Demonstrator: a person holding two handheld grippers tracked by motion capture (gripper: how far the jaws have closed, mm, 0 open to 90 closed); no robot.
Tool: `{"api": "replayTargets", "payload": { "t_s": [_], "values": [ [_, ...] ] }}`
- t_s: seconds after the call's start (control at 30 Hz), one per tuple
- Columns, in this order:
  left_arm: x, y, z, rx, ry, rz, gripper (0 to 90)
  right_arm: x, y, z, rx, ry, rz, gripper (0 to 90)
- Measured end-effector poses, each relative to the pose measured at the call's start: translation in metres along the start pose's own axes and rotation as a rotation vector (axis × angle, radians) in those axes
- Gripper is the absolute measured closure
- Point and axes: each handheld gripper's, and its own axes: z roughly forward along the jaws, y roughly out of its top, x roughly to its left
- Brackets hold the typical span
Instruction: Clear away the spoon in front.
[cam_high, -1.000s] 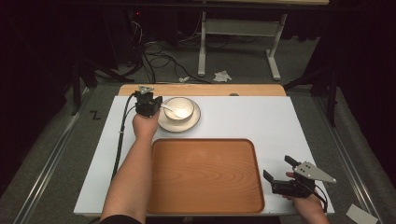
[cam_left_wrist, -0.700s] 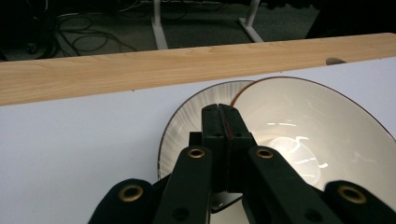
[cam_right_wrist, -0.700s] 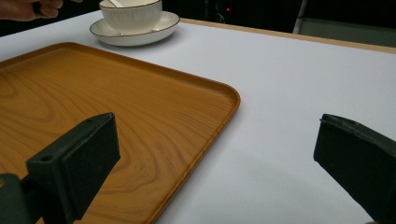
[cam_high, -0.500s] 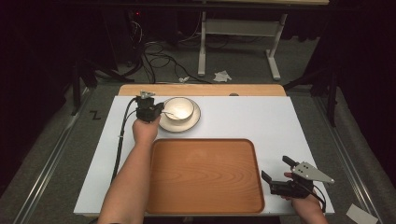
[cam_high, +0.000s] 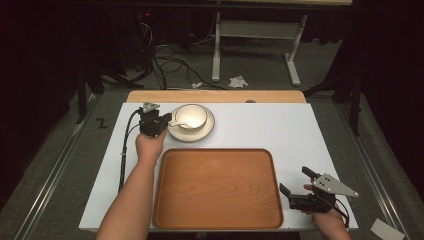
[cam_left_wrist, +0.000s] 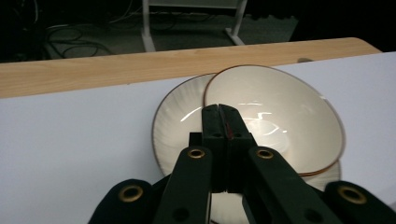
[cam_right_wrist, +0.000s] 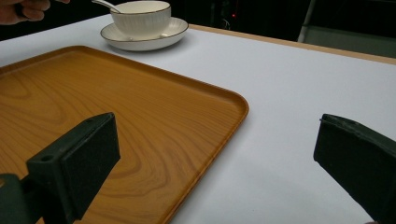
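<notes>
Two grippers, high view: left gripper (cam_high: 162, 121) shut tight at cup (cam_high: 190, 116) on saucer (cam_high: 206, 132), beyond tray (cam_high: 215, 187); right gripper (cam_high: 295, 179) wide, idle. Left gripper view: pinched at cup rim. Right gripper view: empty-jawed beside tray. Judged: grasp made; next, steady lift trayward.

The left gripper (cam_high: 165, 122) now sits a little nearer, its jaws pressed together at the near-left side of the cup (cam_high: 190, 115). The cup and saucer (cam_high: 206, 131) lie slightly nearer the wooden tray (cam_high: 215, 190) than a second ago.
</notes>
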Motion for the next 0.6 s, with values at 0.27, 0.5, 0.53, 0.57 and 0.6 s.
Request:
{"api": "replayTargets", "payload": {
  "t_s": [0.27,0.5,0.53,0.57,0.6],
  "values": [
    [-0.007,-0.012,-0.023,-0.011,-0.056,0.023,90.0,0.001,0.002,-0.002,-0.011,0.005,-0.007,1.8],
    [0.005,-0.009,-0.029,-0.033,-0.006,0.01,90.0,0.002,0.002,-0.001,-0.01,0.01,-0.012,1.8],
    [0.005,-0.009,-0.029,-0.033,-0.006,0.01,90.0,0.002,0.002,-0.001,-0.008,0.013,-0.011,1.8],
    [0.011,-0.011,-0.025,-0.02,0.006,-0.003,90.0,0.001,0.001,0.0,-0.007,0.011,-0.009,1.8],
    [0.011,-0.011,-0.025,-0.02,0.006,-0.003,90.0,0.001,0.001,0.0,-0.003,0.012,-0.009,1.8]
  ]
}}
